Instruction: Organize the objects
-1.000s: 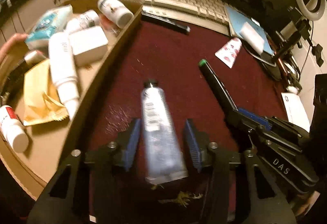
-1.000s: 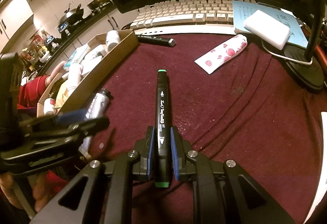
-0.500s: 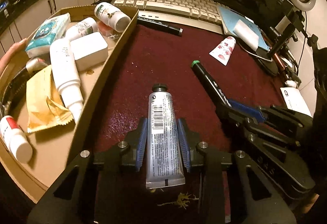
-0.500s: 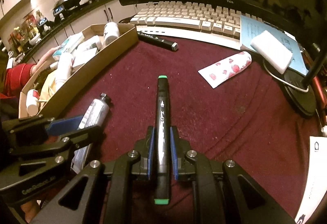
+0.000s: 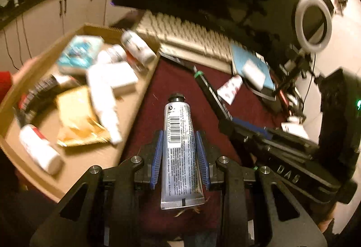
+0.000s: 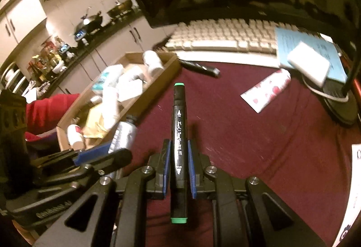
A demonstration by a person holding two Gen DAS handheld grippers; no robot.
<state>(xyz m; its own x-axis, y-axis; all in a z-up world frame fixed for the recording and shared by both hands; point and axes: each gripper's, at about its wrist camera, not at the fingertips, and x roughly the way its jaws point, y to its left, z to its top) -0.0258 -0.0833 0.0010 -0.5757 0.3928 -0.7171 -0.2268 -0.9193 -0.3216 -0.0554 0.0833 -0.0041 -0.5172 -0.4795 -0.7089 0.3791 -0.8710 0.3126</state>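
Observation:
My left gripper (image 5: 180, 145) is shut on a silver tube (image 5: 180, 145) with a black cap and a barcode, held above the dark red mat. My right gripper (image 6: 179, 156) is shut on a black marker (image 6: 179, 129) with green ends, also lifted off the mat. Each gripper shows in the other's view: the right gripper (image 5: 248, 127) with the marker (image 5: 212, 95), and the left gripper (image 6: 101, 154) with the tube (image 6: 123, 136). A cardboard box (image 5: 144, 89) at the left holds several tubes, bottles and packets.
A white keyboard (image 6: 225, 37) and a monitor stand at the back. A second black marker (image 6: 200, 67) and a pink-patterned tube (image 6: 268, 89) lie on the mat (image 6: 259, 134). A blue notebook with a white block (image 6: 309, 64) and a ring light (image 5: 313, 23) are at the right.
My left gripper closed on the silver tube and lifted it. Both grippers rose off the mat with their objects; the view has tilted up toward the monitor.

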